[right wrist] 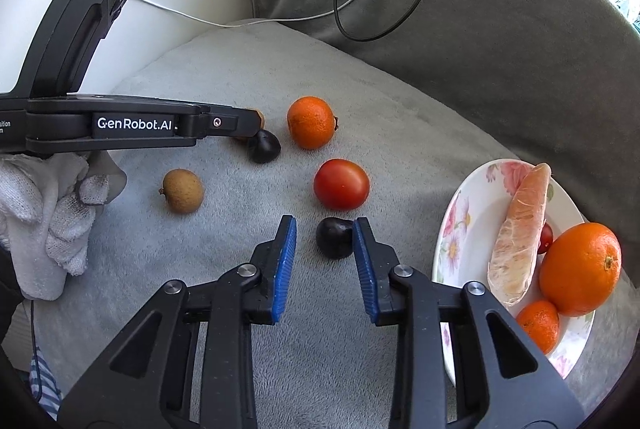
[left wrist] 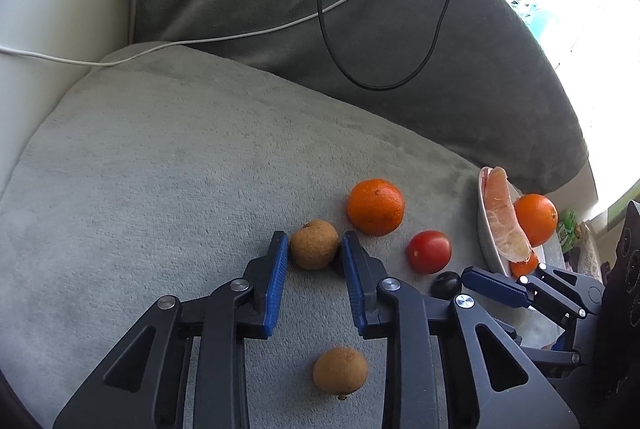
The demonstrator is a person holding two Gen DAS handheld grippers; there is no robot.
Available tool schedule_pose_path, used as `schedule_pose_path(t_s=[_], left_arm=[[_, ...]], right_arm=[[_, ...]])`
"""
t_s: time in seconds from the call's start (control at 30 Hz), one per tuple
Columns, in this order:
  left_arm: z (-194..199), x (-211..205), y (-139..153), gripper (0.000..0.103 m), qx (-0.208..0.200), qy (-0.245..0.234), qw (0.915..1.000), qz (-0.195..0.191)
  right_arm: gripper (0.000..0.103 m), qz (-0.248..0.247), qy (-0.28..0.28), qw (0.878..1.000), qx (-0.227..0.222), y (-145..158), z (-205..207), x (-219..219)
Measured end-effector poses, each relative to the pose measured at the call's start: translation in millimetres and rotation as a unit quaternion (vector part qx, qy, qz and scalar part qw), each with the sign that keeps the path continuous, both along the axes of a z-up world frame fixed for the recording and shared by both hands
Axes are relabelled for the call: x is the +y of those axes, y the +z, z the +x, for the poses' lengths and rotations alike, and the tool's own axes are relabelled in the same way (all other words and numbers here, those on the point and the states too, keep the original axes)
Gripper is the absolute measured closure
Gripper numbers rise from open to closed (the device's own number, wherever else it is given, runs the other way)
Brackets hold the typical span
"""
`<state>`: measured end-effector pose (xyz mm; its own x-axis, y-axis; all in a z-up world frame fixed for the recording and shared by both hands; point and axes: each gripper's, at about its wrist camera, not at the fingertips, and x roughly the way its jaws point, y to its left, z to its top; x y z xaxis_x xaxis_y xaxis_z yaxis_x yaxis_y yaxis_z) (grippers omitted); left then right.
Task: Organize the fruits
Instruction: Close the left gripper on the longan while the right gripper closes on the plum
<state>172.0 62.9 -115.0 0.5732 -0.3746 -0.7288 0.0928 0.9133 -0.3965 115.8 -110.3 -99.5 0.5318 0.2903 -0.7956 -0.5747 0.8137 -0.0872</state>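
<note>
One "GenRobot.AI" label, left gripper (right wrist: pixel 256 127)

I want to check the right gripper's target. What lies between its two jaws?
In the right wrist view, a dark plum lies on the grey cushion between the open jaws of the right gripper, close against the right-hand jaw.

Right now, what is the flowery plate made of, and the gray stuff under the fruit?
The plate looks like glazed ceramic: smooth, glossy white with printed pink flowers, though it could be melamine. The gray cushion looks like soft plush fabric, matte and fuzzy, with a short nap that shows brushed marks.
</note>
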Motion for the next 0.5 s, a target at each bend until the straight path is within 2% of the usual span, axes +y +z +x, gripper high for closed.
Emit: schedule_pose_path(t_s=[0.13,0.33,0.43,0.5], left_arm=[[0.0,-2.4,1.7,0.079,-0.003,0.000,1.0000,0.006],[-1.0,2.8,1.9,0.079,-0.001,0.006,0.9999,-0.008],[-2.8,2.9,2.1,0.079,-0.002,0.008,0.9999,-0.009],[-3.7,3.8,1.6,0.079,-0.003,0.010,0.9999,-0.010]], right_arm=[[0.075,-0.004,-0.001,1.000,0.001,-0.2,1.9,-0.4],[0.075,-0.021,-0.001,1.000,-0.001,-3.3,2.2,3.3],[0.082,-0.028,-0.004,1.000,-0.004,-3.2,2.9,4.4],[0.083,-0.028,-0.004,1.000,-0.002,-3.6,4.5,4.7]])
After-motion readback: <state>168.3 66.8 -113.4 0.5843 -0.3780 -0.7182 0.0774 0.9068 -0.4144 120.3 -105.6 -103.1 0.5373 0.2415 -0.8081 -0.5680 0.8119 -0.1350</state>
